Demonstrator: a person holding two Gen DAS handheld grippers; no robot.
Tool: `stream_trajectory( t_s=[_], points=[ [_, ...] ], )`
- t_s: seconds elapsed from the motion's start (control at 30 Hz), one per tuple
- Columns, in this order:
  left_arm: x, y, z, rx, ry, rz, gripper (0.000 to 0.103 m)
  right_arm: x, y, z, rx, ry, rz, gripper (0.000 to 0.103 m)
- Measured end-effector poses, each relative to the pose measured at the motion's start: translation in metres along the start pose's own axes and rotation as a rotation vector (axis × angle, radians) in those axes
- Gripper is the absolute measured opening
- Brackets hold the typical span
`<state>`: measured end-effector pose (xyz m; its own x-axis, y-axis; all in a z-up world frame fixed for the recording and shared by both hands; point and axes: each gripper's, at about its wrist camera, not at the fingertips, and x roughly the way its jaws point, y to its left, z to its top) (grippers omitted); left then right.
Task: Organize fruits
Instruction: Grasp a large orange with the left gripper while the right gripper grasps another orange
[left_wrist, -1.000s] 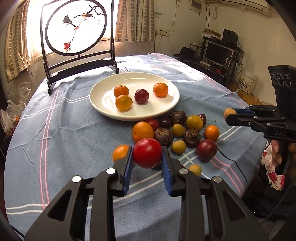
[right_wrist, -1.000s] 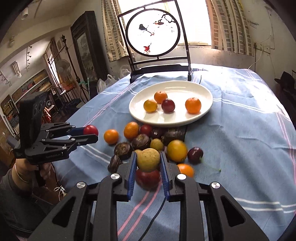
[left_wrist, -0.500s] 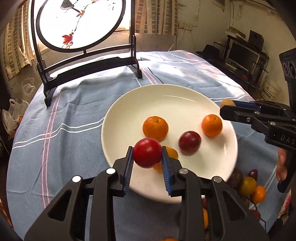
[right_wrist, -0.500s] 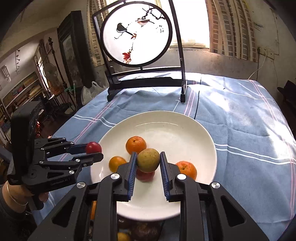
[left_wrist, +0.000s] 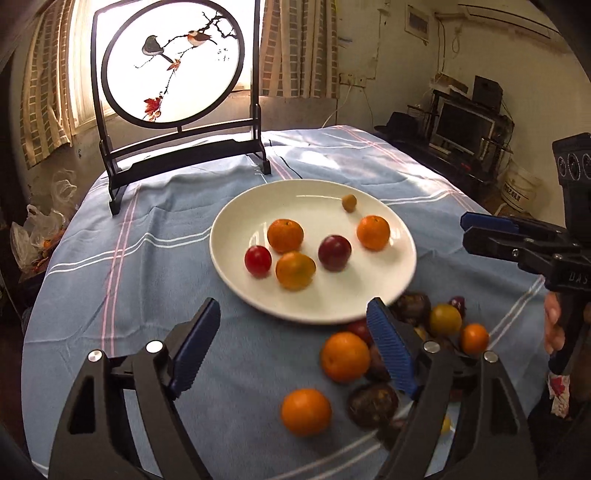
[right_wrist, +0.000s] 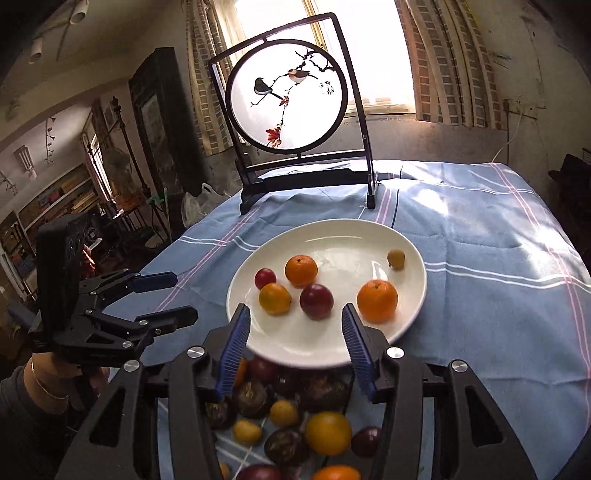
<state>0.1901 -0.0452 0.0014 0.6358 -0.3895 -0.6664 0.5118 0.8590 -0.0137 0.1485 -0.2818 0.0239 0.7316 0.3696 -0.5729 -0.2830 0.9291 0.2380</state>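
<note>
The white plate (left_wrist: 317, 299) (right_wrist: 343, 236) holds three oranges, a dark plum (left_wrist: 334, 253), a red tomato (left_wrist: 258, 260) (right_wrist: 265, 277) at its left and a small yellowish fruit (left_wrist: 349, 203) (right_wrist: 396, 258) near its far rim. My left gripper (left_wrist: 291, 310) (right_wrist: 184, 297) hovers short of the plate's near-left edge, its jaws opening with nothing between them. My right gripper (right_wrist: 294, 314) (left_wrist: 466, 229) hangs over the near rim, jaws also opening and empty. A pile of loose fruit (left_wrist: 345, 356) (right_wrist: 327, 432) lies on the cloth in front of the plate.
A round bird-painting screen (left_wrist: 173, 62) (right_wrist: 288, 96) on a black stand sits at the back of the blue striped tablecloth (left_wrist: 147, 258). A person's hand (left_wrist: 554, 328) grips the right tool. Shelves and furniture surround the table.
Both grippers carried their fruit to the plate and let go: the red tomato and the yellowish fruit now lie on it. Both jaws have spread and both grippers have drawn back.
</note>
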Motion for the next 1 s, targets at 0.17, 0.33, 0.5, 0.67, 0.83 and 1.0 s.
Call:
stream_trajectory(
  t_s=[0.17, 0.33, 0.5, 0.67, 0.83, 1.0],
  points=[
    [-0.017, -0.014, -0.050, 0.058, 0.060, 0.033, 0.080, -0.035, -0.003, -0.052, 0.054, 0.015, -0.011, 0.062],
    [-0.010, -0.010, -0.077, 0.071, 0.105, 0.093, 0.080, -0.050, -0.002, -0.088, 0.076, 0.033, -0.028, 0.062],
    [0.007, -0.012, -0.069, 0.071, 0.115, 0.095, 0.067, -0.052, -0.005, -0.103, 0.092, 0.060, -0.044, 0.062],
    [0.036, -0.017, -0.065, 0.070, 0.192, 0.063, 0.037, -0.050, -0.009, -0.104, 0.073, 0.080, -0.086, 0.062],
    [0.027, -0.020, -0.067, 0.059, 0.144, 0.051, 0.037, -0.035, -0.013, -0.104, 0.058, 0.126, -0.121, 0.049],
    [0.012, -0.021, -0.072, 0.038, 0.110, 0.040, 0.037, -0.018, -0.011, -0.098, 0.041, 0.157, -0.158, 0.049]
  ],
)
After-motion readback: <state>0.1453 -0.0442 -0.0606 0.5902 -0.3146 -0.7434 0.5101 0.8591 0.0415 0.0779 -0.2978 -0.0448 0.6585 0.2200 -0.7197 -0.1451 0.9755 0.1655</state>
